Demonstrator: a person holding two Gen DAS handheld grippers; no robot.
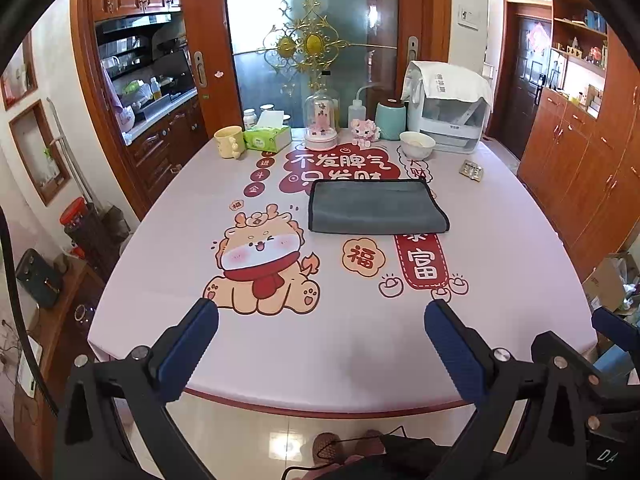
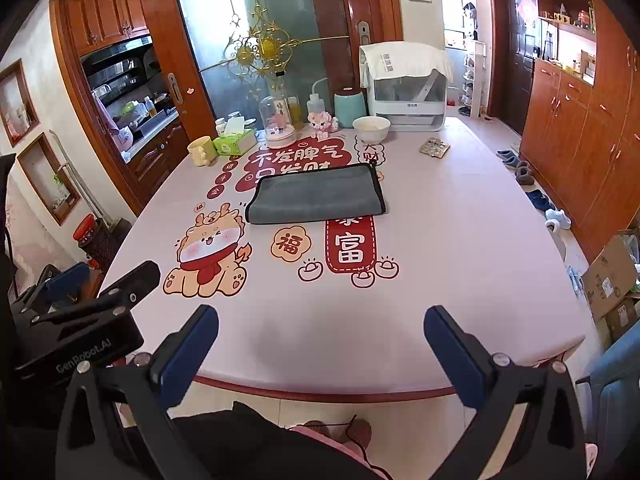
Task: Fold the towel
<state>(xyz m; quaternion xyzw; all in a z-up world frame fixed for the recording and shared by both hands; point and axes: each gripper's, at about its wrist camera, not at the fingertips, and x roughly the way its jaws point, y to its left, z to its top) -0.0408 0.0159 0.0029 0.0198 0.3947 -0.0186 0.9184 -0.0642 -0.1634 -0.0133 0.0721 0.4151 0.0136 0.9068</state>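
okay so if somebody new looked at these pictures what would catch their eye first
Probably the big cartoon dragon printed on the pink tablecloth, toward the near left. Just beyond it, mid-table, a grey towel lies folded flat. Both the left gripper and right gripper hang open over the near edge.

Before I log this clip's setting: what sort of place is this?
Most likely a home dining room beside a kitchen. A table with a cartoon tablecloth holds the grey towel, a tissue box and a bowl; wooden cabinets line the wall.

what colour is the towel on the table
The towel is dark grey with a thin black edge trim; the left wrist view shows it best.
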